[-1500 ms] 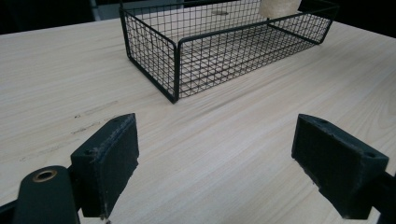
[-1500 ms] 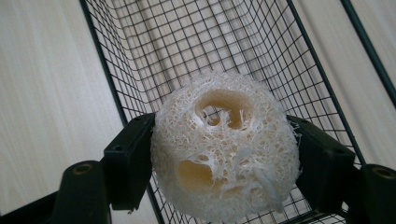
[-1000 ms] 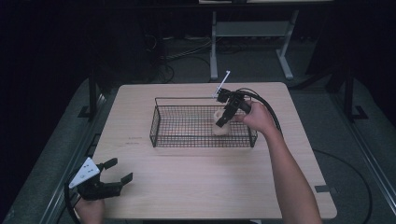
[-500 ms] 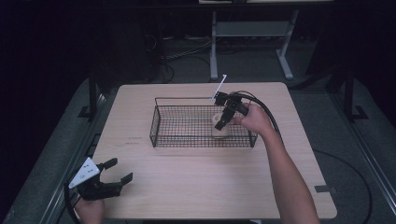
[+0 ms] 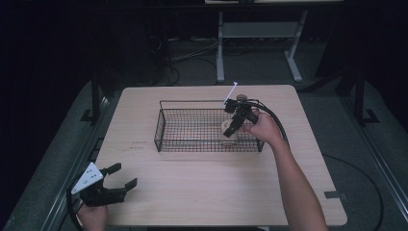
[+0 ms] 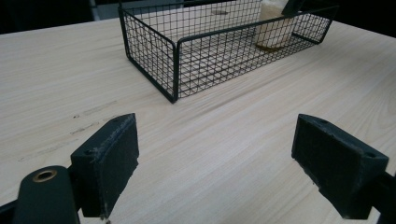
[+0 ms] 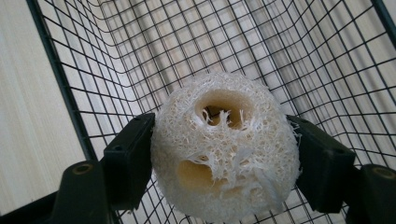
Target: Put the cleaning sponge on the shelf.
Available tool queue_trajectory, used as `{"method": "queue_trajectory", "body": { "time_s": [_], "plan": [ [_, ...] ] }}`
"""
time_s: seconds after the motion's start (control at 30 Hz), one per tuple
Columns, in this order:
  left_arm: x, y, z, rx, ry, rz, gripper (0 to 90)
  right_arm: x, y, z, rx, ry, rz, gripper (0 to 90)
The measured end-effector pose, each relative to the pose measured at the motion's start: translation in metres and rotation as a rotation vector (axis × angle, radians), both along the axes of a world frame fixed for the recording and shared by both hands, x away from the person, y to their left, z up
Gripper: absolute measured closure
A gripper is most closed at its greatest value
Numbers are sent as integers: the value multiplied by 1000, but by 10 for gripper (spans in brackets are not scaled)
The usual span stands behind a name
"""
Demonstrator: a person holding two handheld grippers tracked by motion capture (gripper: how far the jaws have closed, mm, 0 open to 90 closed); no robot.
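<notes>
A pale, fibrous loofah piece [image 7: 224, 144] with holes in its end sits between the jaws of my right gripper [image 7: 219, 154], which is shut on it. In the high view my right gripper [image 5: 232, 127] holds the loofah [image 5: 228, 132] upright inside the right end of a black wire basket [image 5: 166, 130]. The loofah [image 6: 273, 28] stands low in the basket [image 6: 175, 70] in the left gripper view, touching or nearly touching the bottom mesh. My left gripper [image 5: 115, 185] rests open near the table's front left corner, with nothing between its jaws [image 6: 215, 163].
The basket stands on a light wooden table [image 5: 216, 187]. A small white strip [image 5: 230, 92] lies behind the basket. A black cable [image 5: 276, 120] trails from my right gripper. Metal stand legs [image 5: 255, 33] and cables lie on the dark floor beyond.
My right gripper has lowered the loofah a little deeper into the basket's right end. The left gripper has stayed still.
</notes>
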State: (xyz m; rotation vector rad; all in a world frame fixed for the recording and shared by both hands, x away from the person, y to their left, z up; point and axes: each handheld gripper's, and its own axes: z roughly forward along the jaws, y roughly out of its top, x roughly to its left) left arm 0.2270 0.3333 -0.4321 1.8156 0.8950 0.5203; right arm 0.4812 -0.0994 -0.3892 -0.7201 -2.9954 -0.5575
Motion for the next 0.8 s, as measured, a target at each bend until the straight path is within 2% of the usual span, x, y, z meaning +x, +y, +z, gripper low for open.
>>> {"method": "queue_trajectory", "body": {
  "time_s": [0.4,0.8],
  "plan": [
    [0,-1,0,4,-3,-4,136,-1,0,-2,1,-19,-8,283],
    [3,-6,0,9,5,-17,137,-1,-2,-3,10,-16,-16,279]
  ]
}}
